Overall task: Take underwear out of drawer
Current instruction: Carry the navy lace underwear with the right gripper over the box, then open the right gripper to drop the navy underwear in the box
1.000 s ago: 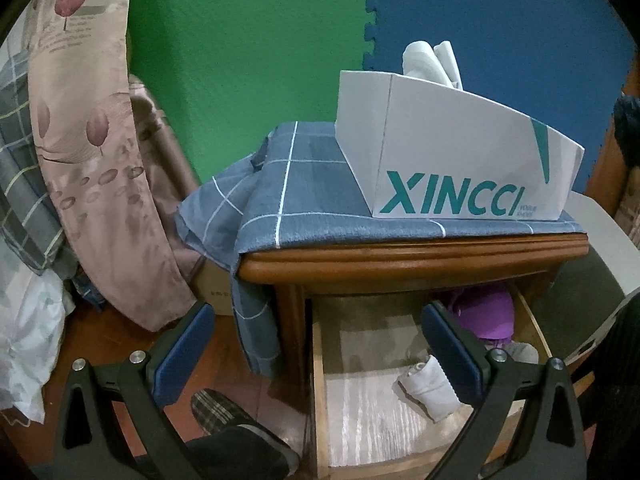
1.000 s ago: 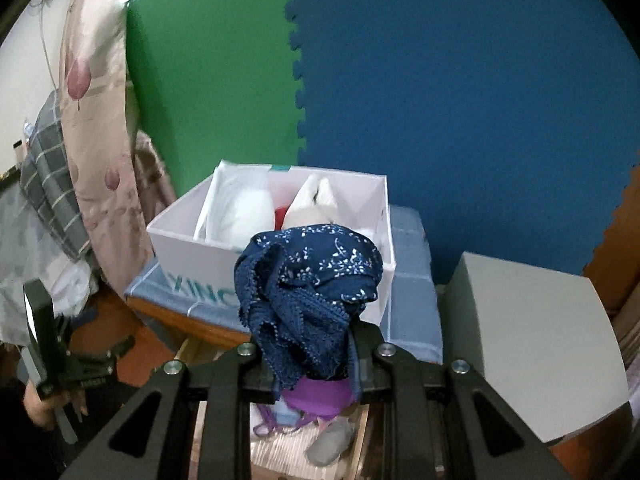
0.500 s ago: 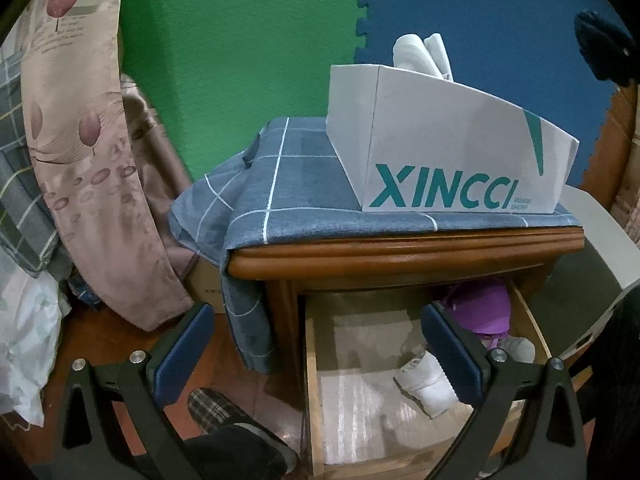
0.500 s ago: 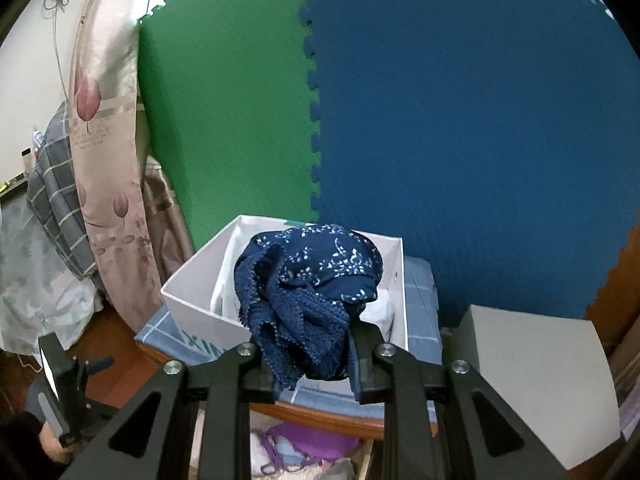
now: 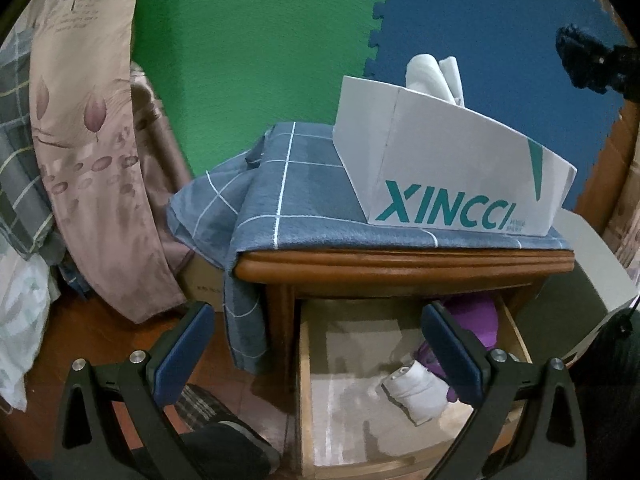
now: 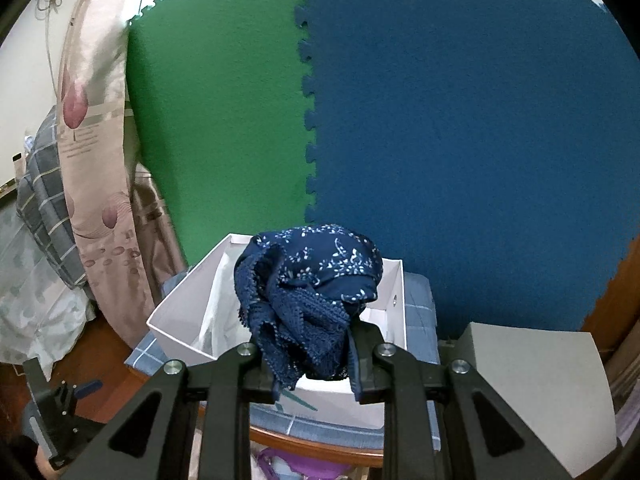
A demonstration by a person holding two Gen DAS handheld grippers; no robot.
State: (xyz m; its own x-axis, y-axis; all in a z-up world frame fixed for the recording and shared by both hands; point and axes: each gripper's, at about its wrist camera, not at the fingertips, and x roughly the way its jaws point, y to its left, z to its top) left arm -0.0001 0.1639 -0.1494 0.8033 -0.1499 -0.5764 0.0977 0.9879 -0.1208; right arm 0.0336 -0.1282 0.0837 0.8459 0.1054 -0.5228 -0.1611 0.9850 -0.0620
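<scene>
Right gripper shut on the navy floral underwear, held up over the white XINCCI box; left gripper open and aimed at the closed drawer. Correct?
One error: the drawer is open, not closed. The left wrist view shows it pulled out with a purple garment and a white garment inside. The rest holds: the right gripper is shut on the navy floral underwear above the white XINCCI box, and the left gripper is open.

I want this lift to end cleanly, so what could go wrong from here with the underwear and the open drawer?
The right gripper pinches only a bunch of the navy underwear; loose lace hangs and might snag or slip. It hangs above the white box, so a drop could land inside. The drawer stands open, easy to bump.
</scene>
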